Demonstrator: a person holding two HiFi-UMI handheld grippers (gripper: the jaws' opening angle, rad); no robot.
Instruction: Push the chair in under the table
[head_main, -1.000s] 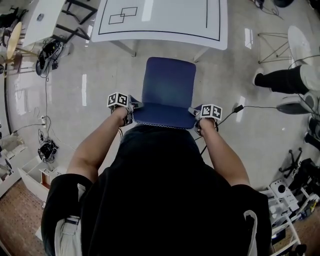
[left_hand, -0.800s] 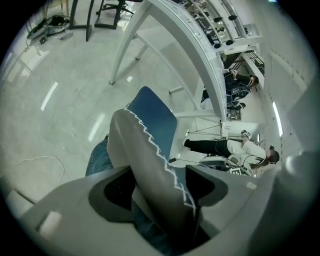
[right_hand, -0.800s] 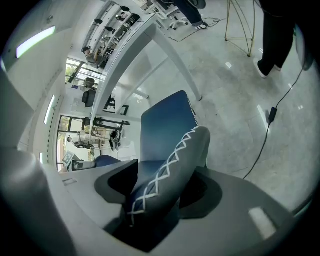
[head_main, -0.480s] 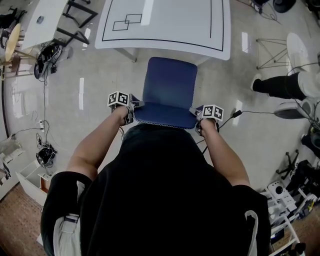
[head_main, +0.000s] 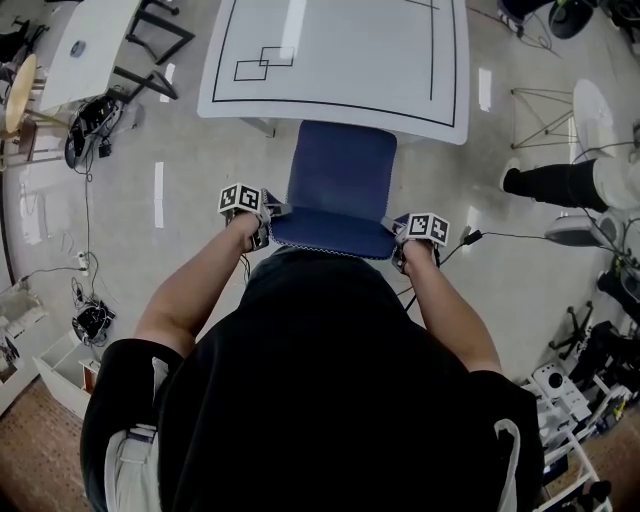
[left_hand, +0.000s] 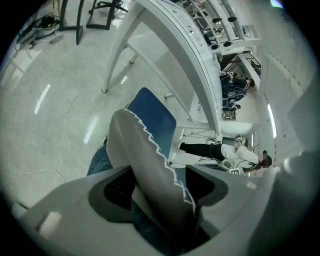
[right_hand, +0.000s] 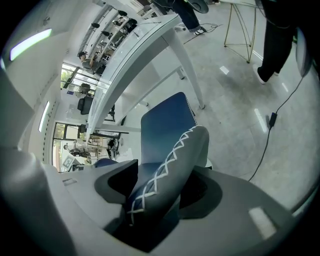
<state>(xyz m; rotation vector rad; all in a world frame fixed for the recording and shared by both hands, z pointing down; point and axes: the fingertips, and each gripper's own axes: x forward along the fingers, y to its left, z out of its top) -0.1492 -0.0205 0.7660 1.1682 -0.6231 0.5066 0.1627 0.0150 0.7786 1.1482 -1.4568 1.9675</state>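
A blue chair (head_main: 340, 175) stands in front of me, its seat front just reaching under the near edge of the white table (head_main: 340, 50). My left gripper (head_main: 266, 222) is shut on the left edge of the chair backrest (left_hand: 145, 160), grey with white stitching. At the backrest's right edge (right_hand: 167, 175) my right gripper (head_main: 396, 240) is shut in the same way. Both gripper views look past the backrest to the blue seat (right_hand: 165, 125) and the table's legs (left_hand: 117, 55).
A person's dark-trousered leg and shoe (head_main: 555, 182) stands at the right. A black cable (head_main: 510, 238) runs over the floor near the right gripper. A wire-legged stool (head_main: 590, 100) is at far right, another desk (head_main: 85, 40) and cables at far left.
The chair has moved forward with both grippers on it; its seat front now meets the table edge, where a gap of floor showed before.
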